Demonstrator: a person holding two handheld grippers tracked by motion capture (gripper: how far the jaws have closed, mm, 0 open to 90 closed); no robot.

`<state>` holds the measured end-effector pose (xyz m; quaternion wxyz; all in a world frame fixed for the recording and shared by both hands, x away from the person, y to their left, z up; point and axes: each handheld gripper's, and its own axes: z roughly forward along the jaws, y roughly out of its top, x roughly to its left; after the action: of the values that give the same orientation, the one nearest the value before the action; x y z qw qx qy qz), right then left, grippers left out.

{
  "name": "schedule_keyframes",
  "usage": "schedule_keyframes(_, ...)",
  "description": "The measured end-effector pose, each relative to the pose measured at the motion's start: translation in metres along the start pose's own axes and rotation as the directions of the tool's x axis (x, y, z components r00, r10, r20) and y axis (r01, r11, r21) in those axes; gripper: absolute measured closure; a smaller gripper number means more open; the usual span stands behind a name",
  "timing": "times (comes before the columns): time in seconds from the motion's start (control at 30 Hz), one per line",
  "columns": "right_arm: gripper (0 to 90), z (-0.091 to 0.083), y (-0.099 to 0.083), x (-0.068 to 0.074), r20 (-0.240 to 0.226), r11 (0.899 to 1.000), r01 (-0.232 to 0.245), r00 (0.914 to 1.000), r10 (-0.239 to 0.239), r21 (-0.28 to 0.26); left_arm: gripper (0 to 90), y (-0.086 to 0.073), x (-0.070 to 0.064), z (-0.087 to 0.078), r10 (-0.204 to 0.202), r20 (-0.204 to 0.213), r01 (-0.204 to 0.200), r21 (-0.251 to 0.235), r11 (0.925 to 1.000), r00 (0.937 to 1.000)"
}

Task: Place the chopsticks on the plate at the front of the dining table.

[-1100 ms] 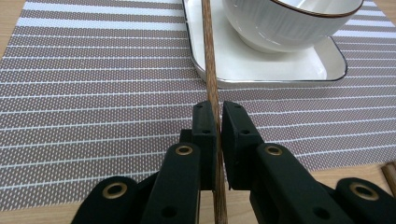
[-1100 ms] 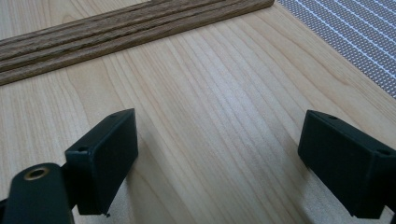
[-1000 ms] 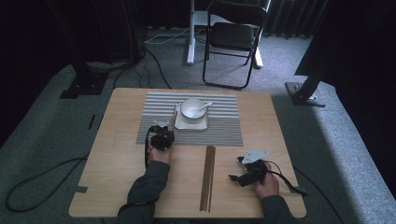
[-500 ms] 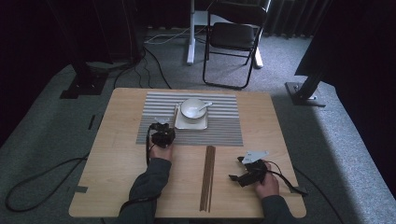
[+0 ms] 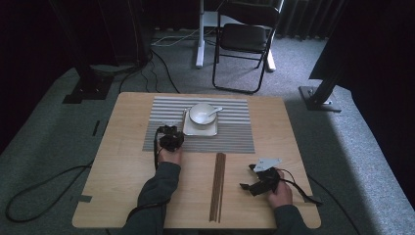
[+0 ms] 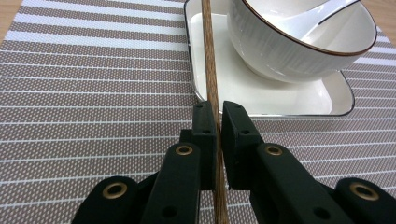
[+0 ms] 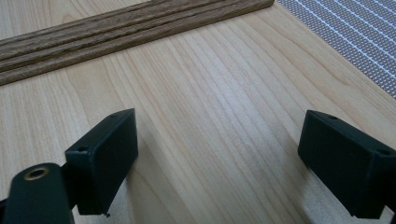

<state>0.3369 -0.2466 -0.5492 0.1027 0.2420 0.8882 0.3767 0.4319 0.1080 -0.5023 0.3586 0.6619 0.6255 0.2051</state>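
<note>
On the striped placemat (image 5: 230,134), just left of the square plate (image 6: 299,100), my left gripper (image 6: 215,116) has its fingers clamped together on a single wooden chopstick (image 6: 209,60). The stick runs straight out ahead of those fingers, along the same line they point, and its far part passes over the plate's left rim, close beside the white bowl (image 6: 299,42) that stands on the plate with a spoon (image 6: 322,16) resting in it. From the high view that hand sits near the plate's near-left corner.

My right gripper (image 7: 217,158) is well apart from all that, low over the bare table (image 7: 201,121) near its front right edge, fingers spread wide with nothing between them. The remaining chopsticks (image 5: 218,186) lie as a tight bundle between my two hands, long axis running from the table's near edge toward the placemat. They lie to the left of my right fingers, and the right hand is the nearer one to them. I judge that fetching one calls for turning those fingers crosswise to the bundle.
</note>
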Motion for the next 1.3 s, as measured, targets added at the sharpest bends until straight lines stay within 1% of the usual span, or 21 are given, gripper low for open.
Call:
schedule_keyframes(0.13, 11.5, 0.0, 0.0, 0.0, 0.0, 1.0, 0.0, 1.0, 0.0, 0.0, 84.2, 0.003, -0.001, 0.002, 0.002, 0.002, -0.002, -0.002, 1.0, 1.0)
schedule_keyframes(0.33, 11.5, 0.0, 0.0, 0.0, 0.0, 1.0, 0.0, 1.0, 0.0, 0.0, 84.2, 0.005, -0.002, 0.006, -0.006, 0.001, 0.006, -0.001, 1.0, 1.0)
schedule_keyframes(0.53, 11.5, 0.0, 0.0, 0.0, 0.0, 1.0, 0.0, 1.0, 0.0, 0.0, 84.2, 0.007, -0.001, 0.012, -0.004, -0.021, 0.004, 0.002, 1.0, 0.9998)
schedule_keyframes(0.73, 11.5, 0.0, 0.0, 0.0, 0.0, 1.0, 0.0, 1.0, 0.0, 0.0, 84.2, 0.011, -0.001, 0.017, -0.013, -0.014, 0.013, -0.005, 0.9999, 0.9998)
schedule_keyframes(0.9, 11.5, 0.0, 0.0, 0.0, 0.0, 1.0, 0.0, 1.0, 0.0, 0.0, 84.2, 0.013, -0.003, 0.021, -0.012, -0.023, 0.012, 0.0, 0.9999, 0.9997)
schedule_keyframes(1.07, 11.5, 0.0, 0.0, 0.0, 0.0, 1.0, 0.0, 1.0, 0.0, 0.0, 84.2, 0.018, -0.005, 0.024, -0.024, -0.029, 0.024, -0.005, 0.9997, 0.9993)
schedule_keyframes(1.23, 11.5, 0.0, 0.0, 0.0, 0.0, 1.0, 0.0, 1.0, 0.0, 0.0, 84.2, 0.022, -0.008, 0.03, -0.026, -0.026, 0.026, -0.006, 0.9997, 0.9993)
schedule_keyframes(1.3, 11.5, 0.0, 0.0, 0.0, 0.0, 1.0, 0.0, 1.0, 0.0, 0.0, 84.2, 0.022, -0.009, 0.032, -0.035, -0.029, 0.035, -0.004, 0.9994, 0.999)
